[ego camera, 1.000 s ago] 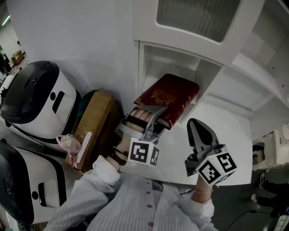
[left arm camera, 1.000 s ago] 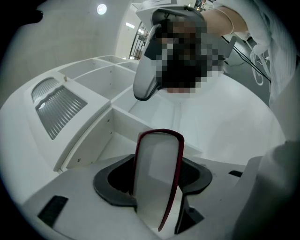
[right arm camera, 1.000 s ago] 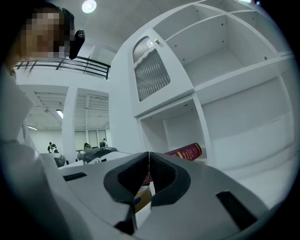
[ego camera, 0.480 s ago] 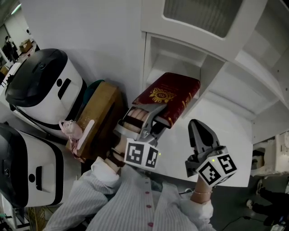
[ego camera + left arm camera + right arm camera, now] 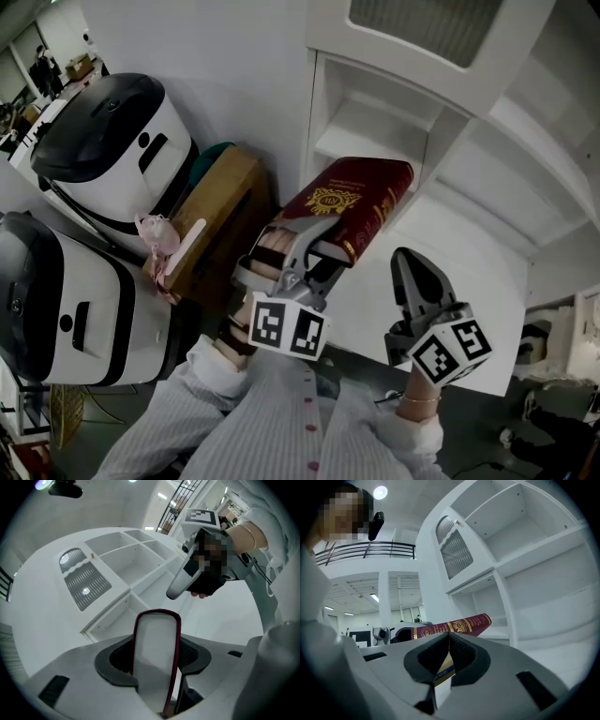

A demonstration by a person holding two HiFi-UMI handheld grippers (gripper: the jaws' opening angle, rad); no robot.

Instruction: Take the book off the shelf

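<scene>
Clamping book [image 5: 354, 199], left gripper [image 5: 322, 236] roughly level

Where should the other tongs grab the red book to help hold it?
Probably the spine edge of the red book, past the middle, coming from the right. The left tongs clamp its near end, so the far half sticks out free, tilted, with the spine facing the right tongs. Those are shut and would have to open first.

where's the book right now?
Head view, centre: the book is clamped in the left hand-held gripper, just in front of the shelf opening, with a brown box to its left.
</scene>
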